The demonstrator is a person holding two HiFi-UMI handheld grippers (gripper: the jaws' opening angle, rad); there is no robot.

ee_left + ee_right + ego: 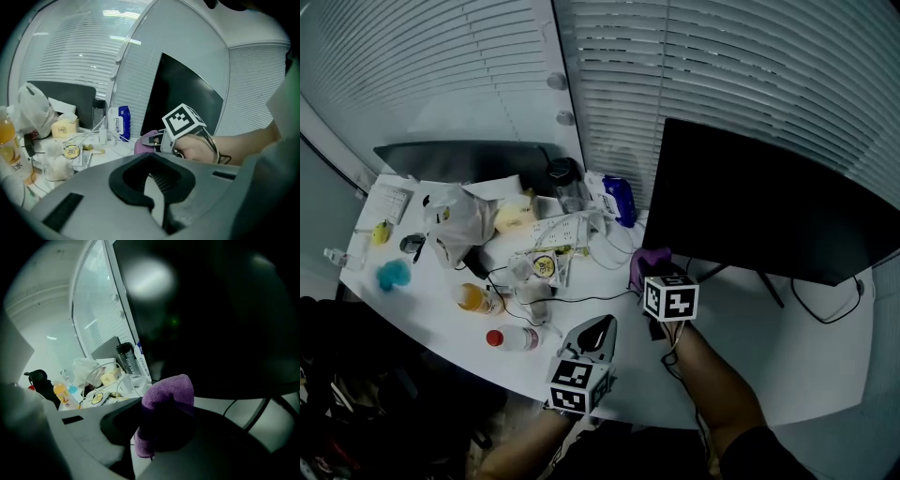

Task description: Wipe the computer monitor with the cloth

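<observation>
The black monitor [769, 206] stands at the right of the white desk [787, 356], its screen dark. My right gripper [652, 274] is shut on a bunched purple cloth [645, 262], just below the screen's lower left corner. In the right gripper view the cloth [171, 390] bulges out between the jaws and the monitor [220, 310] fills the space close ahead. My left gripper [598, 330] hovers near the desk's front edge, shut and holding nothing. From the left gripper view I see the right gripper [157, 139], the cloth [142, 146] and the monitor [183, 98] ahead.
Clutter covers the desk's left half: an orange drink bottle [475, 298], a red-capped bottle [514, 338], a white plastic bag [455, 217], a dark tumbler [565, 180], a blue packet [621, 199] and white cables [572, 230]. The monitor's stand legs [769, 286] and a cable [825, 305] lie under it.
</observation>
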